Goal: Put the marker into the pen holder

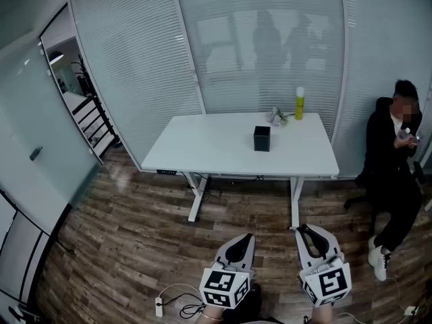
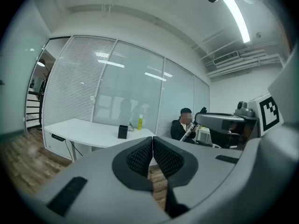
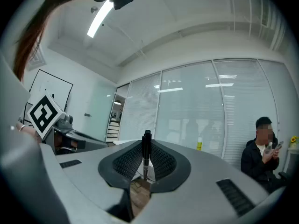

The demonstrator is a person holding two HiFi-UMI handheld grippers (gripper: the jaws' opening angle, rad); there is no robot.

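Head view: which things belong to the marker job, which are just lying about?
Job: marker, clamped in the right gripper; black pen holder on the white table.
Lying about: yellow bottle, small flowers, floor power strip, seated person; left gripper shut, empty.

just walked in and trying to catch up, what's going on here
A person holds tongs in each hand, some way back from the white table. The right tongs are shut on a black marker, which stands upright between the jaws. The left tongs are shut and empty. The black pen holder sits on the table, well ahead of both tongs, so the marker is not yet in it. Another person sits to the right of the table.
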